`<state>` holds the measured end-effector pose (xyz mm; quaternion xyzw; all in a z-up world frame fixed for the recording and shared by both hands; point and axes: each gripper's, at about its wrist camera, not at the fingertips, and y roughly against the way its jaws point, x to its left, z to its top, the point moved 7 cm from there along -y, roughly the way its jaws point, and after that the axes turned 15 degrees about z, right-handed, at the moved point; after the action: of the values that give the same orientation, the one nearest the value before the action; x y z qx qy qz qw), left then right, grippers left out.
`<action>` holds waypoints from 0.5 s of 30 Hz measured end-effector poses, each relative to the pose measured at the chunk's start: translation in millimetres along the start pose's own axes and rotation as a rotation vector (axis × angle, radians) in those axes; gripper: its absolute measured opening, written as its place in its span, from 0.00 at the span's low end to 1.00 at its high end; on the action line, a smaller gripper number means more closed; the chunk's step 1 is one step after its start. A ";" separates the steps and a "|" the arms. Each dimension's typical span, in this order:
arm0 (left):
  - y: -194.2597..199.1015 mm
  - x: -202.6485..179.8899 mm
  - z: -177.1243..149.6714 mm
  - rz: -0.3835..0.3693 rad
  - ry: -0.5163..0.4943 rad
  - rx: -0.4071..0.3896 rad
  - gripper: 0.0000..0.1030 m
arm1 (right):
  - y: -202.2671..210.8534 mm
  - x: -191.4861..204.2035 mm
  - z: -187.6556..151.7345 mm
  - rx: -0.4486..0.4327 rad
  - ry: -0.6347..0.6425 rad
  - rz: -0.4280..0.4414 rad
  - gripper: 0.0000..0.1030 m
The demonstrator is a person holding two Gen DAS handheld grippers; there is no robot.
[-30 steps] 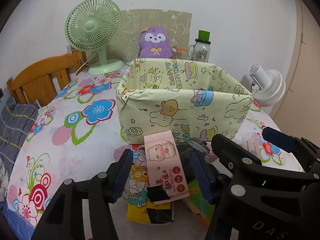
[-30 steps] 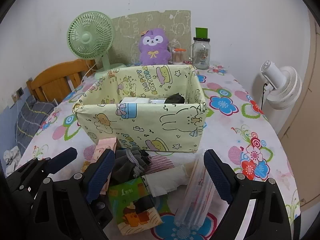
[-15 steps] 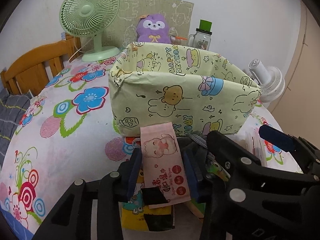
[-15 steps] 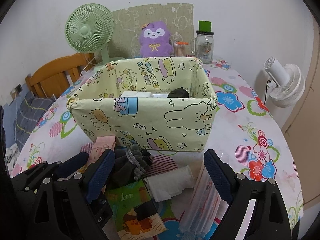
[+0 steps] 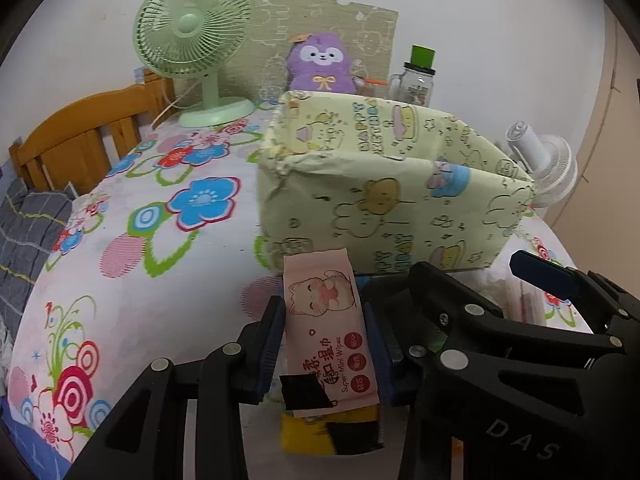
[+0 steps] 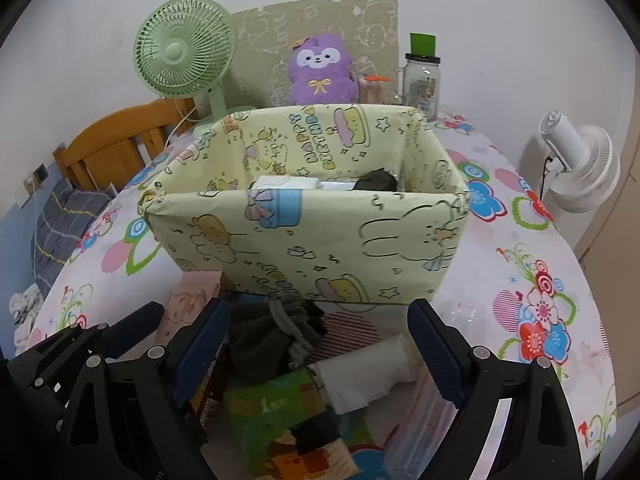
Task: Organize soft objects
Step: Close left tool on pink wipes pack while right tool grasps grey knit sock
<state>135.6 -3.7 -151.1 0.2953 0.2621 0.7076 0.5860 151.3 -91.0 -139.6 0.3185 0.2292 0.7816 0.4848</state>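
My left gripper (image 5: pixel 325 322) is shut on a pink pack of mini wipes (image 5: pixel 326 324), held just above the table in front of the yellow cartoon-print fabric box (image 5: pixel 384 208). My right gripper (image 6: pixel 320 340) is open over a pile of soft things: a grey sock bundle (image 6: pixel 276 332), a white tissue pack (image 6: pixel 368 368) and a green tissue pack (image 6: pixel 276 412). The box (image 6: pixel 304 240) holds a white pack (image 6: pixel 284 182) and a dark item (image 6: pixel 374 180). The left gripper's body (image 6: pixel 80 360) shows at the lower left of the right wrist view.
A green desk fan (image 6: pixel 184 52), a purple plush (image 6: pixel 320 70) and a glass jar (image 6: pixel 420 80) stand behind the box. A white fan (image 6: pixel 576 164) is at the table's right edge. A wooden bed frame (image 5: pixel 76 140) lies to the left. A clear plastic pack (image 6: pixel 420 432) lies under my right gripper.
My left gripper has closed its fingers onto the pink wipes pack and lifted it a little. Both grippers have moved closer to the box.
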 end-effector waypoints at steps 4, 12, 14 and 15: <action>-3.0 6.5 -2.5 0.012 0.004 0.008 0.40 | -5.9 5.5 -1.5 0.015 0.004 0.007 0.90; -10.1 8.9 -4.2 0.021 -0.003 0.015 0.39 | -17.9 8.7 -6.1 0.047 -0.009 0.018 0.83; -12.9 8.8 -5.3 0.019 -0.005 0.023 0.38 | -21.8 11.1 -7.4 0.055 -0.011 0.027 0.80; -14.1 9.0 -5.8 0.017 -0.004 0.027 0.38 | -23.6 12.2 -8.1 0.059 -0.012 0.030 0.78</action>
<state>139.7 7.5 -164.2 0.3069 0.2679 0.7082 0.5766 155.9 -70.3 -157.6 0.3408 0.2444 0.7798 0.4648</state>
